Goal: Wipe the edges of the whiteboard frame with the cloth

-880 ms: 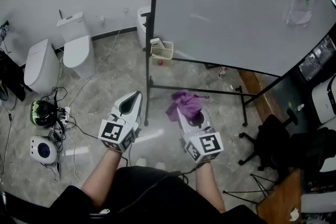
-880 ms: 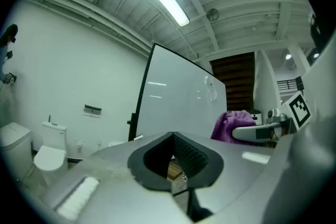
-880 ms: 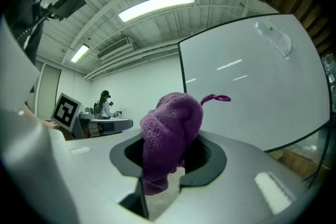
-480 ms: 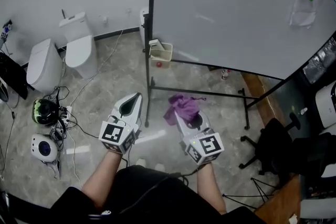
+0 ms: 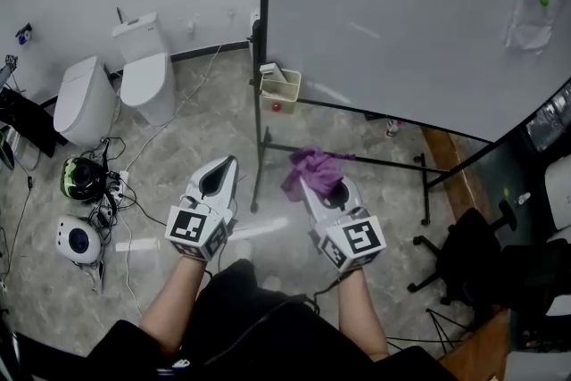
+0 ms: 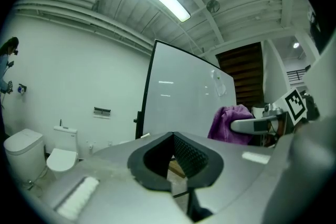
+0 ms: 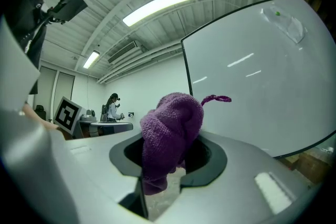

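While both grippers are held low in the centre of the head view, the right gripper is clamped on a purple cloth. The right gripper view confirms this: the cloth is bunched between the two jaws, bulges upward past them, and one thin strand trails toward the upper right. The left gripper sits just left of the right one. Its jaws are closed together and the left gripper view shows nothing between them.

The whiteboard fills the upper right of the head view. Its black frame runs vertically down the upper centre of the frame, and the lower edge slants toward the right side. In the right gripper view the cloth is clear of the frame, with open space between them. The board rests on a black stand whose lower bars cross the floor behind the cloth. A small basket hangs at the board's lower left corner.

Two white toilets stand at the upper left. Cables lie at the left, and a black chair occupies the lower right.
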